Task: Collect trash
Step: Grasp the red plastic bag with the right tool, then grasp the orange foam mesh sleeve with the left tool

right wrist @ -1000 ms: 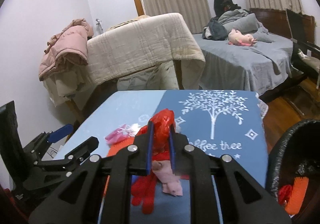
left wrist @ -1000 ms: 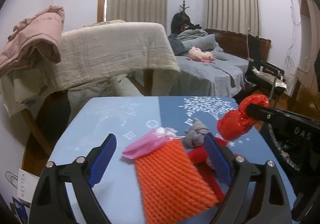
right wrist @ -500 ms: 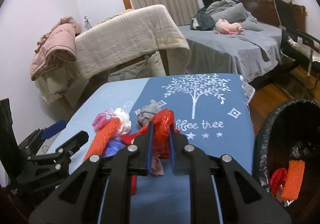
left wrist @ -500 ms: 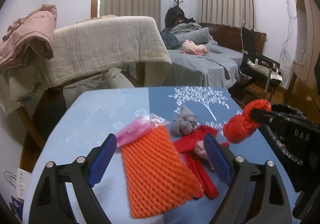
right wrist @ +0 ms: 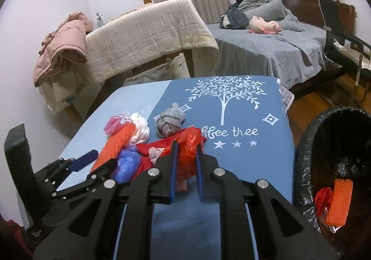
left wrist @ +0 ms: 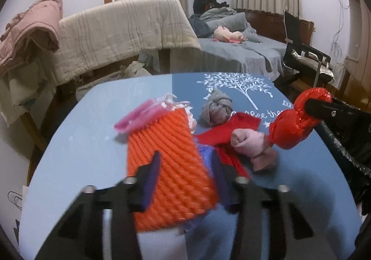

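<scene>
1. Left wrist view: low and close over the blue table point(left wrist: 88, 121), facing the bed point(left wrist: 250, 51).
2. Right wrist view: same heading, nearer the bin point(right wrist: 308, 144).
3. 2 views share table, bed.

surface: table point(right wrist: 243, 151), blue tree-print cloth | on it: grey wad point(right wrist: 170, 122), red cloth point(left wrist: 234, 129), pink roll point(left wrist: 251, 143), orange net sleeve point(left wrist: 169, 165), blue bag point(right wrist: 127, 162)

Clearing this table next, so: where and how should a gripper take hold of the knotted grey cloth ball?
Grip the grey cloth ball across its rounded body, coming down from above on the tree-print side, probably. That side of the table is bare; the red cloth crowds the near side.
</scene>
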`<state>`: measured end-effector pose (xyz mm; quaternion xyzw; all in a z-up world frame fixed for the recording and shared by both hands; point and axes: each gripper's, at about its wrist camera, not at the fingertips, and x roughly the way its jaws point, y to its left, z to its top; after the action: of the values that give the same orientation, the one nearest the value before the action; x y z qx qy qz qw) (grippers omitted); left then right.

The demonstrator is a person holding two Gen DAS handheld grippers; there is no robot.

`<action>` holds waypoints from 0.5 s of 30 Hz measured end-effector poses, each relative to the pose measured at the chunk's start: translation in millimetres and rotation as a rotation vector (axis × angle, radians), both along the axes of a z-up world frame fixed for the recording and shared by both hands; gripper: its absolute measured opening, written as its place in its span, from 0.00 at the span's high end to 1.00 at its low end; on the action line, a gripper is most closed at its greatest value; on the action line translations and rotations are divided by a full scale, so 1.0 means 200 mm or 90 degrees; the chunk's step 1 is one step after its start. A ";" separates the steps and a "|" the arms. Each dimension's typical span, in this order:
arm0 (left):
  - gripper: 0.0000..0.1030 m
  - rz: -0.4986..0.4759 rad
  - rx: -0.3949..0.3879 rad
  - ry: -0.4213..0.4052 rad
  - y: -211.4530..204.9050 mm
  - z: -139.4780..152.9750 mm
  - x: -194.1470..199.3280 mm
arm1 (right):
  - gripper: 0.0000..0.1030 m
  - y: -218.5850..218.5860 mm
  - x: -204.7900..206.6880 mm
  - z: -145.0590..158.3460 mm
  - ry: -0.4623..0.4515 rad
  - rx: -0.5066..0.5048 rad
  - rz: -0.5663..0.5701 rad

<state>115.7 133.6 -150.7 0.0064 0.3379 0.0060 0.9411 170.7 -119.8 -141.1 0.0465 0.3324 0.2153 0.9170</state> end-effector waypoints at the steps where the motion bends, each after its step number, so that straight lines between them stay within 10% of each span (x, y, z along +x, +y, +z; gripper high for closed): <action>1: 0.77 -0.001 -0.004 0.000 0.00 0.00 0.00 | 0.87 0.00 0.00 0.00 0.000 0.000 0.001; 15: 0.88 -0.001 -0.025 -0.026 0.05 0.09 -0.04 | 0.87 0.02 -0.05 0.04 -0.012 0.001 0.016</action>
<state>107.2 142.7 -131.8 -0.0124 0.3185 -0.0011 0.9478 161.0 -115.6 -133.5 0.0414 0.3244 0.2273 0.9173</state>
